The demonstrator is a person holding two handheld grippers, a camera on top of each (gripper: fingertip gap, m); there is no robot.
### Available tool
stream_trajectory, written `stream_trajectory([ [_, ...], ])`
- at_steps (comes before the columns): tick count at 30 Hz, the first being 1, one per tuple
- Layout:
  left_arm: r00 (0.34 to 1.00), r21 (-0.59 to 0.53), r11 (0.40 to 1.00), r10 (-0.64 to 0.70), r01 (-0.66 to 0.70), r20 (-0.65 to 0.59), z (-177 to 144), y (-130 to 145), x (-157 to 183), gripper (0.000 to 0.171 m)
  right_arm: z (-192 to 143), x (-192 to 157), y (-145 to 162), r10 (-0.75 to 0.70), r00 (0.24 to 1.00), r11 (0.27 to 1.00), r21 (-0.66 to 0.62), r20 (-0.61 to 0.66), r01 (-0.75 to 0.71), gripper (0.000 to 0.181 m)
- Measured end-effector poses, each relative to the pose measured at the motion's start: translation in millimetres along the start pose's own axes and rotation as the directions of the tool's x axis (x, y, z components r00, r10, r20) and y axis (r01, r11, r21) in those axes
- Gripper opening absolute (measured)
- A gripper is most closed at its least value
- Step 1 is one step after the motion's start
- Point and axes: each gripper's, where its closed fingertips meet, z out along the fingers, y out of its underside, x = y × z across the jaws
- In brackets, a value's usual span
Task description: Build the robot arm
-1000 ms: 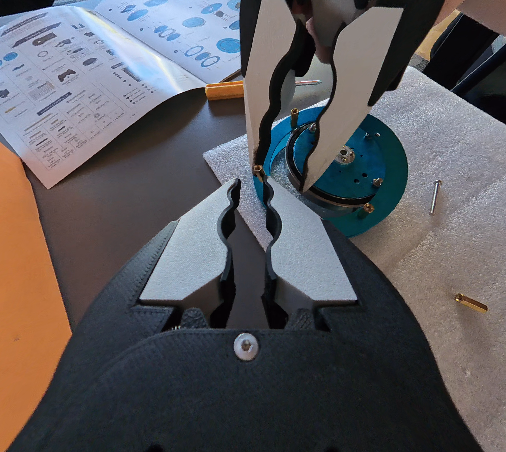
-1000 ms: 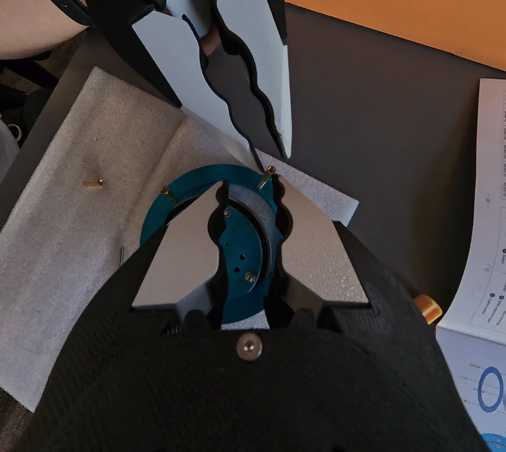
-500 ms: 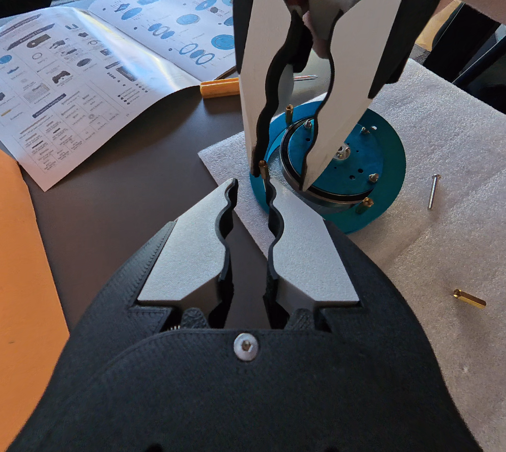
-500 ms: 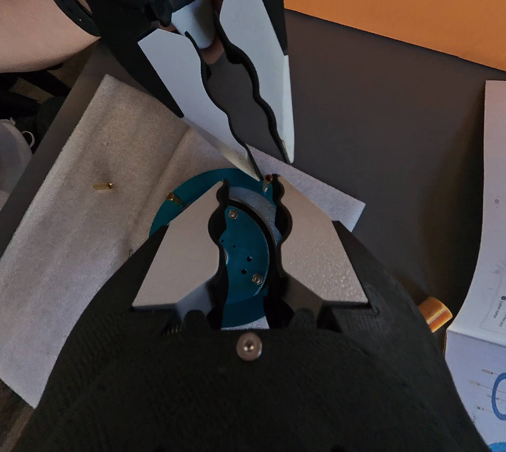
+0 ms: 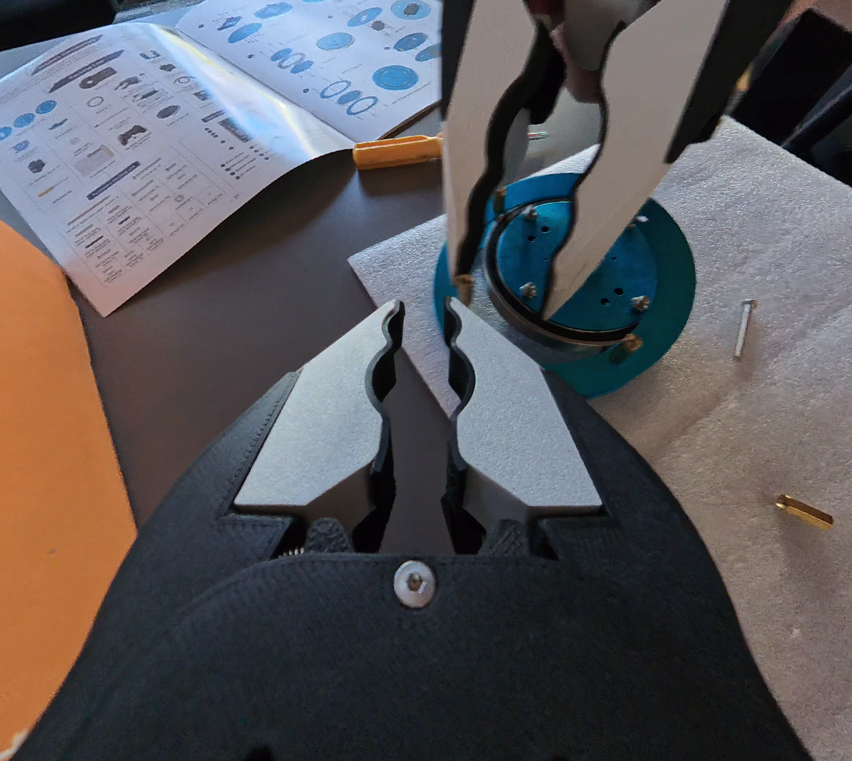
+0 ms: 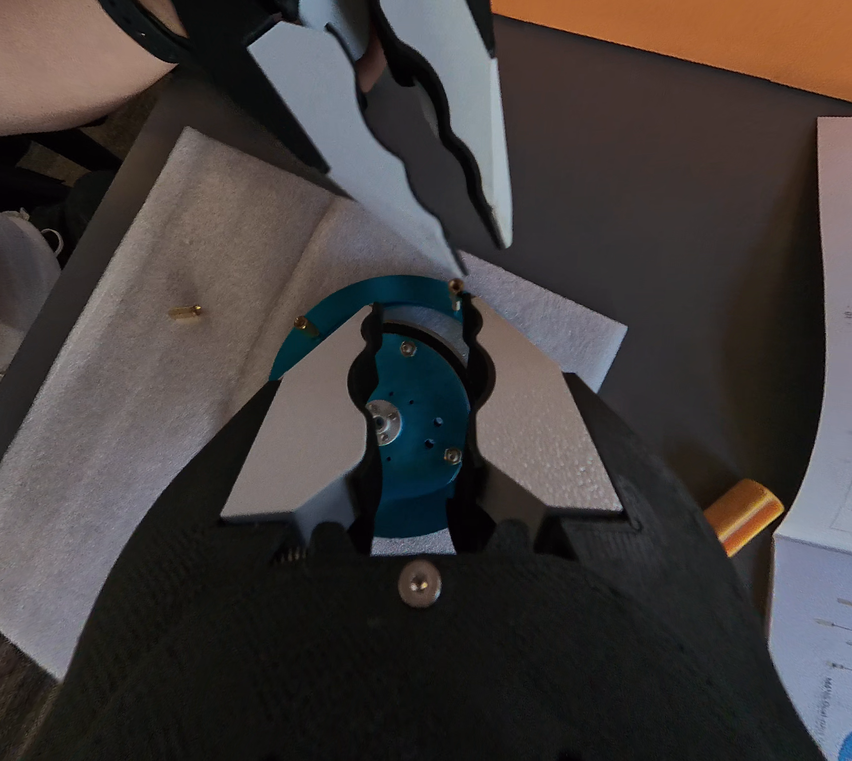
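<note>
I am holding my left gripper [image 5: 424, 310], jaws narrowly apart and empty, just beside an upright brass standoff [image 5: 463, 288] on the round teal metal disc assembly [image 5: 664, 278] lying on white foam sheet [image 5: 737, 439]. My right gripper [image 6: 422, 310], jaws wide and gripping nothing, is straddling that assembly from above, one tip by the standoff. Three standoffs are standing on the rim, while a loose brass standoff [image 5: 804, 517] and a silver screw [image 5: 742, 326] are lying unfitted on the foam.

A white foam sheet [image 5: 760, 416] covers part of the dark surface [image 5: 221, 324]. On it lie a loose brass standoff [image 5: 804, 518] and a steel screw [image 5: 743, 327]. An open illustrated booklet [image 5: 184, 107] sits beyond, beside an orange handle [image 5: 396, 151], perhaps a screwdriver's. An orange sheet [image 5: 41, 439] borders the edge.
</note>
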Motion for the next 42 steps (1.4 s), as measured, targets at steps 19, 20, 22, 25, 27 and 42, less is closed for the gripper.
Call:
stream_trajectory([
  [19,1.000,0.007,1.000,-0.025,0.025,0.003,-4,1,-2,0.021,-4,1,6,0.013,0.998,1.000,0.018,-0.063,-0.012,0.033],
  [20,1.000,0.010,1.000,-0.025,0.026,-0.018,-3,0,2,0.023,-3,5,6,0.013,0.997,1.000,0.015,-0.081,-0.011,0.034],
  [22,0.999,0.002,1.000,-0.004,0.004,-0.039,0,0,8,0.026,0,8,2,0.009,0.996,1.000,0.027,-0.088,-0.007,0.039],
  [25,1.000,-0.028,0.999,0.020,-0.020,-0.015,4,4,6,0.027,4,-1,-4,0.000,0.999,0.999,0.044,-0.043,0.001,0.040],
  [27,1.000,-0.038,0.999,0.004,-0.004,0.001,3,7,2,0.030,4,-3,-1,0.000,0.999,1.000,0.030,-0.046,0.002,0.041],
  [42,0.999,-0.033,0.999,-0.042,0.041,-0.026,-1,6,-1,0.033,4,-4,-10,0.060,0.998,0.991,0.118,0.017,-0.061,0.048],
])
